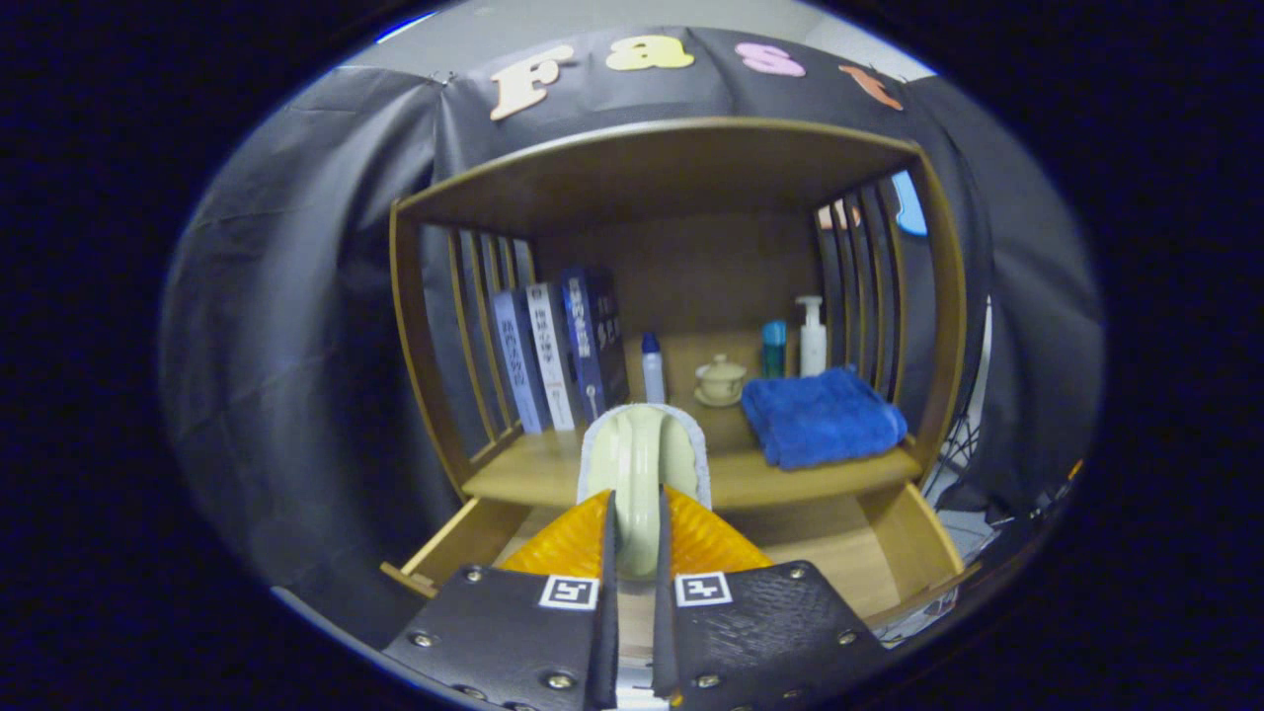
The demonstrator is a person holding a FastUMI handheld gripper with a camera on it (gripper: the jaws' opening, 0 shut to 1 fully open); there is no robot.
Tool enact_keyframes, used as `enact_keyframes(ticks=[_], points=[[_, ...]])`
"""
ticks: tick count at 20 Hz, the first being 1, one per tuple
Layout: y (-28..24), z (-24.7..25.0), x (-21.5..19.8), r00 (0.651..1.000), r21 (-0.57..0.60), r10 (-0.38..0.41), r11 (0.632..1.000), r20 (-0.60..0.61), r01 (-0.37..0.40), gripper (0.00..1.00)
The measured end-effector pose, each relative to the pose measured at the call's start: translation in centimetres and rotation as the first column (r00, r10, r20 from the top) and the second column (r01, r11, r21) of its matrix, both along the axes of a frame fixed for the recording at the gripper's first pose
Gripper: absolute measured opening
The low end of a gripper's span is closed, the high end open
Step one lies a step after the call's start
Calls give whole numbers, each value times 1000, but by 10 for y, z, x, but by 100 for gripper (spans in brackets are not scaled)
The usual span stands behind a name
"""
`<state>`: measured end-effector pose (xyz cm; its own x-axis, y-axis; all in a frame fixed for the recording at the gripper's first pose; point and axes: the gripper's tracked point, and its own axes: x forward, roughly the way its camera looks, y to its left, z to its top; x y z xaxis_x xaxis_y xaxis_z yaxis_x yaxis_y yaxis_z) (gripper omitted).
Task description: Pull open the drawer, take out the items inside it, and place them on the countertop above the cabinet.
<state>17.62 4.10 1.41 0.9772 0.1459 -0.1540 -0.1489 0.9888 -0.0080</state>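
My tongs [632,538] are clamped on a pale green brush handle [639,464], both orange fingers [568,543] pressing its sides, held level over the open drawer [869,553]. The handle is arched and glossy, with a white fuzzy pad edging it. It sits at the bench [750,474] front edge, well short of the books [558,351], teacup [721,380] and blue towel [820,415].
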Motion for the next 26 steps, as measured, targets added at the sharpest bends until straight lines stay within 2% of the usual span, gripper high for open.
enact_keyframes(ticks=[5,12,16,22,26], points=[[-3,33,39,998,-2,-43,999,43,43,14],[-25,-31,108,982,-9,-160,987,-97,159,14],[-32,-68,130,967,-5,-184,983,-178,186,14],[-36,-73,158,959,40,-191,978,-209,203,15],[-34,-72,170,961,62,-190,976,-202,207,20]])
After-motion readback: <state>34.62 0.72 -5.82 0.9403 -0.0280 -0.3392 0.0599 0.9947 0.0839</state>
